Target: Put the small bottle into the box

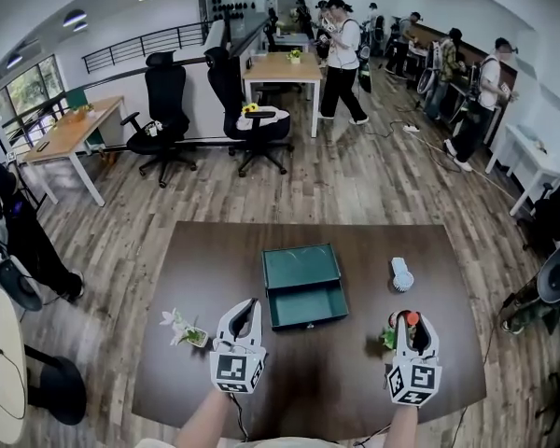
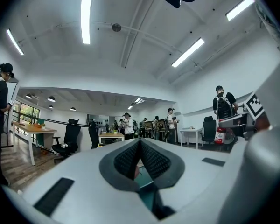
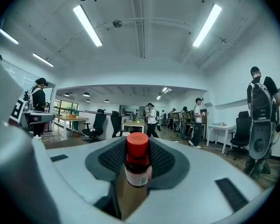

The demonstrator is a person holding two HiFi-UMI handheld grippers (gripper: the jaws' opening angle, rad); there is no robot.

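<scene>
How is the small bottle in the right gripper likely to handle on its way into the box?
The small bottle looks rigid, so the right gripper, closed on it with ribbed pads, probably holds it without squashing it. Narrow and tall, it may tip if stood upright in the box. Its round body would likely roll if laid down.
</scene>
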